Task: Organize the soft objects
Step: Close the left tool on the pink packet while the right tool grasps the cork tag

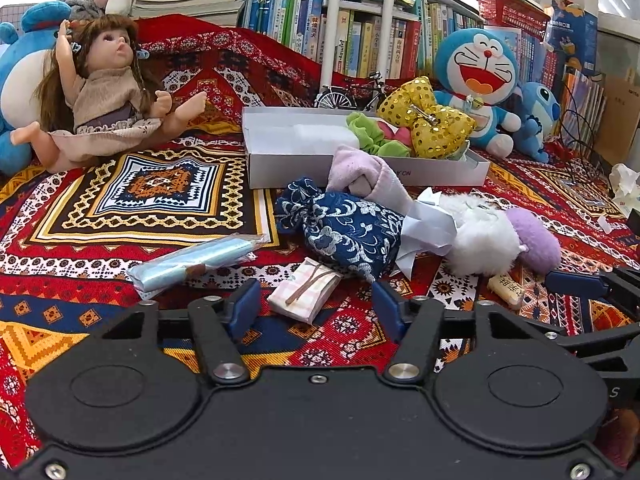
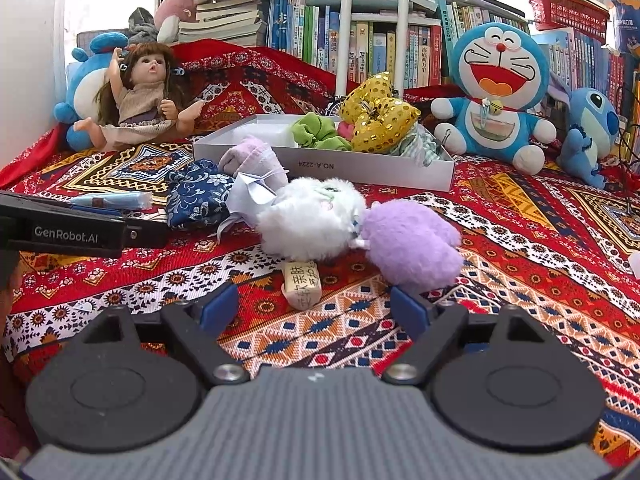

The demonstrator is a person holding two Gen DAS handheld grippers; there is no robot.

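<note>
Now left gripper point(image 1: 316, 304) is straddling the near pink packet point(image 1: 305, 294), jaws half-open, pads not yet pressing; next calling for closing, then carrying to far white box point(image 1: 360, 170).

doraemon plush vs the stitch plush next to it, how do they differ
The Doraemon plush is clearly bigger than the Stitch plush. Doraemon faces the camera with a wide open laughing mouth and white face; Stitch is turned sideways, showing a dark eye and darker blue nose. Doraemon wears a red collar with a bell; Stitch shows none. Both are blue, sit upright on the patterned cloth before the books, outside the white box.
</note>
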